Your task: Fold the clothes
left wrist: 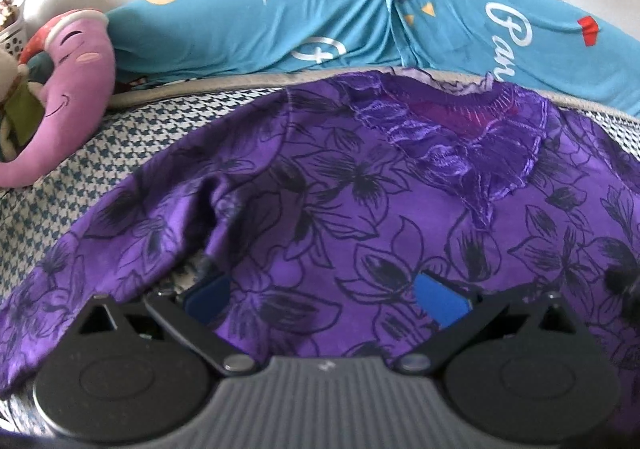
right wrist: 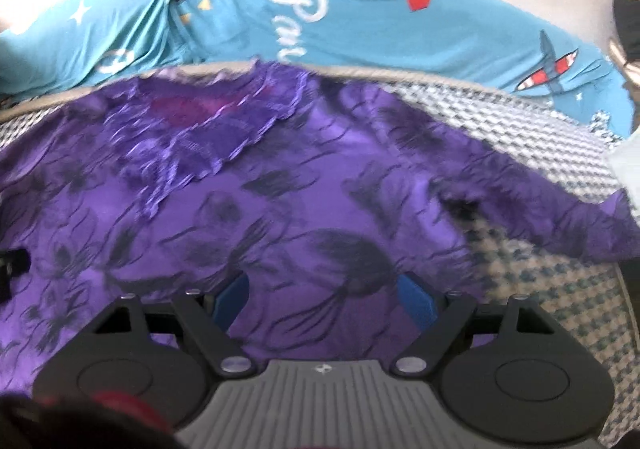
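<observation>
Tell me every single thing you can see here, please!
Purple top: one, purple with dark flowers and a ruffled neckline, spread flat on the checked cover.
Checked cover: one, blue and white, under the top.
Blue sheet: one, turquoise with stars, white writing and red shapes, bunched along the wall behind.
Plush toy: one, pink-purple with a smiling face, at the far left.
White basket: one, at the left edge; what it holds is unclear.
Left gripper: one, black with blue fingers, open over the top.
Right gripper: one, black with blue fingers, open over the top.
</observation>
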A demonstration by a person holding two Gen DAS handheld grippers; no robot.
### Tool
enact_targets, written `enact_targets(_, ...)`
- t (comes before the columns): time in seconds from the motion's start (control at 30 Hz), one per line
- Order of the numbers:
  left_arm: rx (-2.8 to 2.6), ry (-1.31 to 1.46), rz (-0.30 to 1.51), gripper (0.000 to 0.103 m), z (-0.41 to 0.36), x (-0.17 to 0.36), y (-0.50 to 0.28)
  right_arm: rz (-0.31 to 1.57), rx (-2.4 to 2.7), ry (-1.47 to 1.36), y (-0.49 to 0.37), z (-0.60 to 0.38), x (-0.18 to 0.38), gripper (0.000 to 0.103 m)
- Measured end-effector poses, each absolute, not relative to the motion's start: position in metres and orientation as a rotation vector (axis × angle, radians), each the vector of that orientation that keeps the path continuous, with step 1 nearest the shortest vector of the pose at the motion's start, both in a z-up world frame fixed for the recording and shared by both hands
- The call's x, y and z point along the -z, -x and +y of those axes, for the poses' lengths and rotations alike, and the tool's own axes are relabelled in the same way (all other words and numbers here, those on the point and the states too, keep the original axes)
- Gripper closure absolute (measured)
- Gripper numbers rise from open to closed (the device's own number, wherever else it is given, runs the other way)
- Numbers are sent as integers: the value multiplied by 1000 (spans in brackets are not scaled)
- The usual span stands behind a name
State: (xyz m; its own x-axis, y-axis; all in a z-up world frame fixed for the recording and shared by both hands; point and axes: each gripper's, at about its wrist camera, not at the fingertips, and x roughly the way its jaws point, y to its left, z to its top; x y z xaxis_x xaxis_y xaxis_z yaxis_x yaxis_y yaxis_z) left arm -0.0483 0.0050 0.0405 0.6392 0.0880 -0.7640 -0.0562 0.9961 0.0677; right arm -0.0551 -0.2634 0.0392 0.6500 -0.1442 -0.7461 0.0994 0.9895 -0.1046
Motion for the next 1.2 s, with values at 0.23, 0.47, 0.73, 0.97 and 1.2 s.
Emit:
enact_targets(0.23,-82,-45,896,0,0,-31,41,859,216,23,47,-293,-39,21)
enact_targets(0.47,-85,-45,898,0,0,-29,38,863,218,24,45,-298,-37,21)
enact_targets(0.73,-80,-44,916,0,1,-24,36,843,215,1,43,-316,-37,21)
enact_targets(0.97,-93,-39,936,0,5,-18,33,801,284,-77,41,-358,-46,35)
enact_targets(1.2,-91,-28,958,0,7,-15,32,727,405,-202,50,-429,-54,41)
